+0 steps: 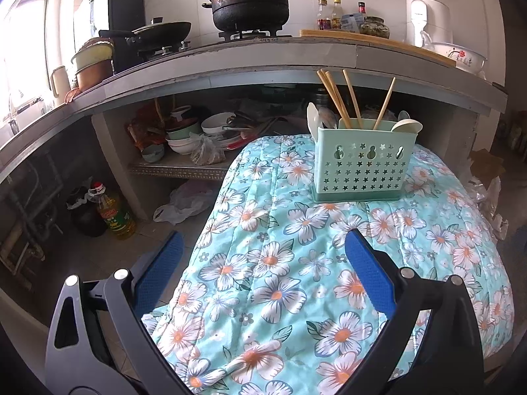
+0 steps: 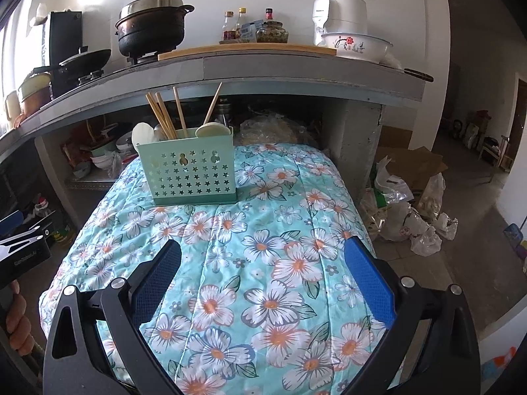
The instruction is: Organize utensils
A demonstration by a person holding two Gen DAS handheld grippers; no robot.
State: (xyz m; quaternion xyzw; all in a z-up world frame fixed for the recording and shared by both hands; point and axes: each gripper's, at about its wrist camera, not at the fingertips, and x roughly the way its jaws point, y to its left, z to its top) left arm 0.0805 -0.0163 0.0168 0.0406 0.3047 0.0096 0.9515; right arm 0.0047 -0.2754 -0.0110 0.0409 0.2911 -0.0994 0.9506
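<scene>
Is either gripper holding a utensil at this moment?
No: the left gripper and right gripper are both open over the floral quilted cloth, with nothing between their fingers.

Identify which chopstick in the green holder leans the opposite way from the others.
The rightmost chopstick in the green holder: its top tilts right, while the other chopsticks lean left.

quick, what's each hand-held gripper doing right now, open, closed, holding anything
Left hand-held gripper: open, holding nothing, above the floral cloth.
Right hand-held gripper: open, holding nothing, also over the cloth.
</scene>
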